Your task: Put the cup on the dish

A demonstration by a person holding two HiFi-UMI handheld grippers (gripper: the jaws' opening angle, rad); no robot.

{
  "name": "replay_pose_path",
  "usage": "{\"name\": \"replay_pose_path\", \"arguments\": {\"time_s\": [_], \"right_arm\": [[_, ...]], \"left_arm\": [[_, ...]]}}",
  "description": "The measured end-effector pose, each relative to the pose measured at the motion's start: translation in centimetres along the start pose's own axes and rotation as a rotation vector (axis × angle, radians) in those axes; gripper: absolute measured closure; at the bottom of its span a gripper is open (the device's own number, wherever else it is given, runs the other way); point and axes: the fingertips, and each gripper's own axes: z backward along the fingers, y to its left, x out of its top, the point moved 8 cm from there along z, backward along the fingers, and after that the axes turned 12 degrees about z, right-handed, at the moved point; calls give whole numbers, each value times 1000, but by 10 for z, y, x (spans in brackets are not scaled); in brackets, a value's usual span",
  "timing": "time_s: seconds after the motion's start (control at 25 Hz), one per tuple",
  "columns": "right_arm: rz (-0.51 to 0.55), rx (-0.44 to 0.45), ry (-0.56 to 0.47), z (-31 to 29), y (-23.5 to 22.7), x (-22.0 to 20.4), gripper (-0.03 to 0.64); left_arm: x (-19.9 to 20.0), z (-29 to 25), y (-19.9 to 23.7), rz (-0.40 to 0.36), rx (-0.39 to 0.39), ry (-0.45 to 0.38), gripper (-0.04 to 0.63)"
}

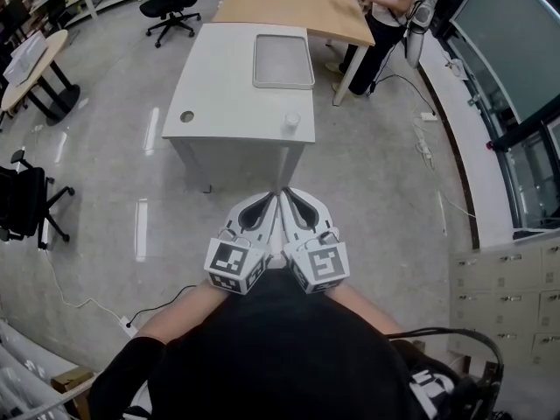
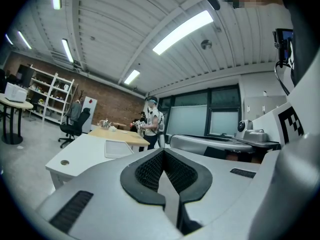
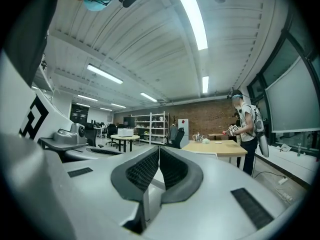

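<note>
Across the grey office floor (image 1: 385, 191) from us stands a white counter (image 1: 223, 86), with a wooden table (image 1: 297, 11) behind it. Only the head view shows the cup (image 1: 292, 121), which sits near the counter's front edge, apart from a grey tray (image 1: 283, 60). The gripper views add the ribbed ceiling (image 2: 125, 29) and a brick wall (image 3: 210, 111). We hold the left gripper (image 1: 273, 201) and right gripper (image 1: 289, 198) side by side, fingers clenched on nothing.
</note>
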Motion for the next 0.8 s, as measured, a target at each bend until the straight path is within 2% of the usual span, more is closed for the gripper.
{"name": "replay_pose_path", "arguments": {"time_s": [0.16, 0.52, 0.8], "right_arm": [[-6, -8, 5, -2, 0, 0, 603], [-2, 20, -17, -14, 5, 2, 603], [-14, 11, -27, -20, -4, -6, 603]], "left_arm": [[2, 2, 4, 12, -1, -12, 589], [6, 11, 21, 53, 51, -45, 589], [7, 3, 26, 36, 65, -45, 589]]}}
